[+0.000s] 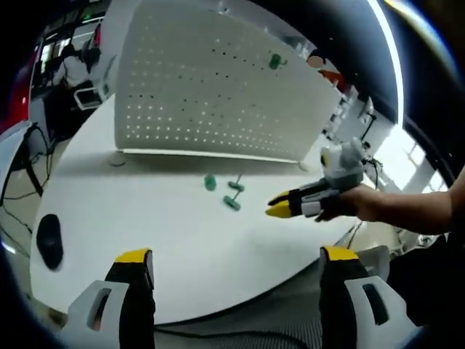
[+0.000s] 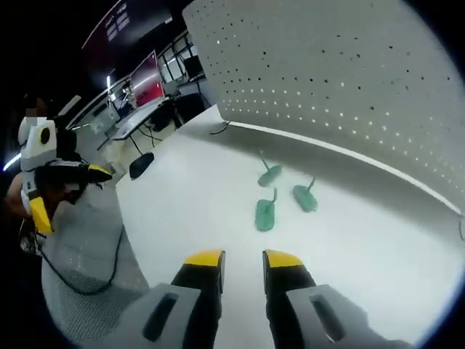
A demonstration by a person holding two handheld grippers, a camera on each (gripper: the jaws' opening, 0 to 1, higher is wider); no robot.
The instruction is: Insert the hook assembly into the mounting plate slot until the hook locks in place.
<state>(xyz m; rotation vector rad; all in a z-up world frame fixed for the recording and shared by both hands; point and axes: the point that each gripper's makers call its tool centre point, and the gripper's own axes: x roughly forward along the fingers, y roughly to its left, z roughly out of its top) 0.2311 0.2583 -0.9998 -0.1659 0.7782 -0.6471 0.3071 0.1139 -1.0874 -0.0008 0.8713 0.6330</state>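
A large white perforated mounting plate (image 1: 218, 87) stands upright at the far edge of the round white desk (image 1: 145, 240), well ahead of both tools. One small green hook (image 1: 275, 62) already sits high on the plate, toward its right side in the left gripper view. Three more green plastic hook assemblies (image 2: 280, 196) lie loose on the desk between the plate and the right tool (image 2: 243, 260); each is a flat oval pad with a thin stem sticking out. They lie close together but apart. The right tool, yellow-tipped, has its jaws only a narrow gap apart and holds nothing. The left tool (image 1: 236, 256) is spread wide and empty, with the hooks ahead of it and the right tool to its right.
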